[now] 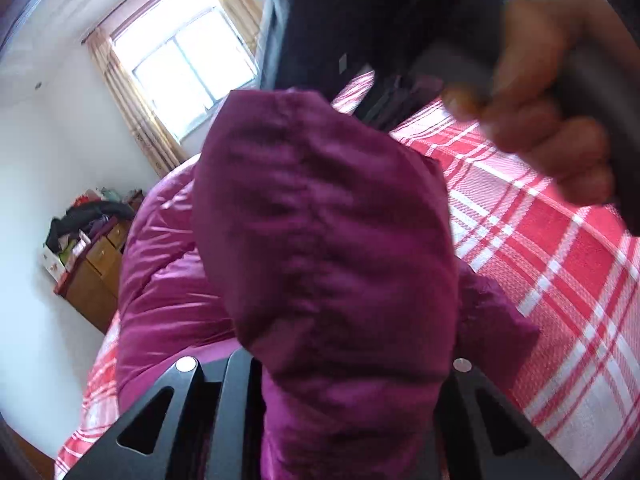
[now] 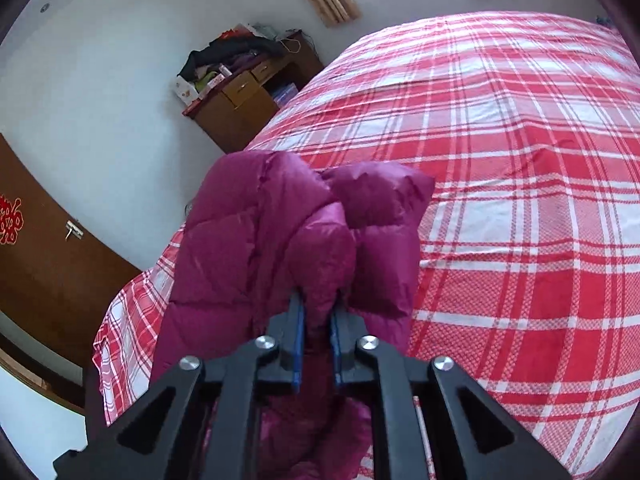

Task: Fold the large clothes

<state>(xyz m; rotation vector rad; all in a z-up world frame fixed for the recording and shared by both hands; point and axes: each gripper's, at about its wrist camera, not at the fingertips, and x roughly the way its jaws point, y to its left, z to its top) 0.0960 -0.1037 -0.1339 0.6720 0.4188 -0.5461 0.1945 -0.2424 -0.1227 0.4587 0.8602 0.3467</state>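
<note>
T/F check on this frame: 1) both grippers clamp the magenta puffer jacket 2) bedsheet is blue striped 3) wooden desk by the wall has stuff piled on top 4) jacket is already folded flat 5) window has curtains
1) The left gripper and right gripper both clamp the magenta puffer jacket: true.
2) False. The bedsheet is red and white plaid.
3) The wooden desk carries a pile of things: true.
4) False. The jacket hangs bunched up from the grippers above the bed.
5) The window has curtains: true.

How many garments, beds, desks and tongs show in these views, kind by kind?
Magenta puffer jacket: 1
Bed with red plaid sheet: 1
Wooden desk: 1
Tongs: 2, left tongs and right tongs, both clamped on the jacket
Total: 5
</note>
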